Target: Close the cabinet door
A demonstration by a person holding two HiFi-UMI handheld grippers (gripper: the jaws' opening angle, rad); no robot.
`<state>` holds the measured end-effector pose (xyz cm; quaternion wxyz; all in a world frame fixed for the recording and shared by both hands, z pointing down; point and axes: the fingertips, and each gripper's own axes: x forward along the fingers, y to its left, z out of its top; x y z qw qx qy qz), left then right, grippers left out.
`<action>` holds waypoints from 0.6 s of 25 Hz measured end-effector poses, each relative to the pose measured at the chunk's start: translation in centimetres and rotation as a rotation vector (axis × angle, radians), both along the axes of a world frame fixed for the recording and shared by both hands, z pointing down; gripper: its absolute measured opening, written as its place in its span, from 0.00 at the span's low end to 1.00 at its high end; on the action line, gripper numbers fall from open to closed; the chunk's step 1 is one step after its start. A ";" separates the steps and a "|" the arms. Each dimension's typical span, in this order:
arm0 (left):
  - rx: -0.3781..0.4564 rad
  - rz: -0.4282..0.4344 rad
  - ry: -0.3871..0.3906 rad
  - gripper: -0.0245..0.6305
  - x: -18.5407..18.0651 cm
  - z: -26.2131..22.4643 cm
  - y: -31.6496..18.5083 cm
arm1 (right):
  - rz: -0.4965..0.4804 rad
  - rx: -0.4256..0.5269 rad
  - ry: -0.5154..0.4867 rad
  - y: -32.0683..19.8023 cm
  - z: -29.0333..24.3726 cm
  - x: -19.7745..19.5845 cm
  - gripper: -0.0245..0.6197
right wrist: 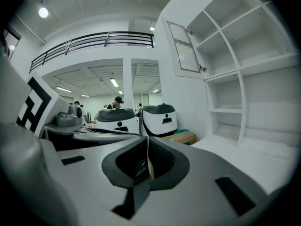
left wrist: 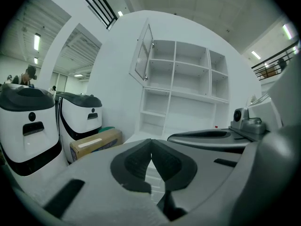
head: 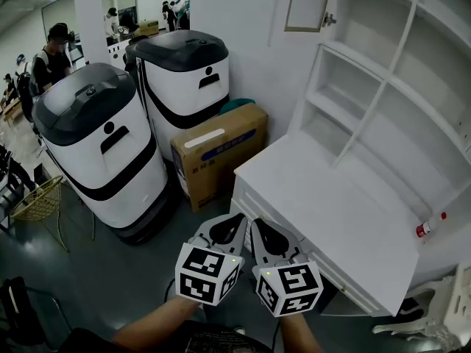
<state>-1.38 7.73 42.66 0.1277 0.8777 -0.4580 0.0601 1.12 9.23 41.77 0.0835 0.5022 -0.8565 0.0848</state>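
Here two: left hand-held gripper (head: pixel 235 220), right hand-held gripper (head: pixel 259 224), jaws together; one cabinet door (head: pixel 307 3), ajar.

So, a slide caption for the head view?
Left gripper and right gripper, both shut, face a white shelf cabinet, its white upper door open.

Cardboard box (head: pixel 219 153) beside rear white bin (head: pixel 188 79); possibly a bottle (head: pixel 430 225).
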 end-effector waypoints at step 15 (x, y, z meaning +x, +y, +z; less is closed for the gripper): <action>-0.002 0.105 0.012 0.06 -6.1 -0.7 -8.5 | 0.098 -0.012 0.010 -8.5 -0.5 -6.1 0.07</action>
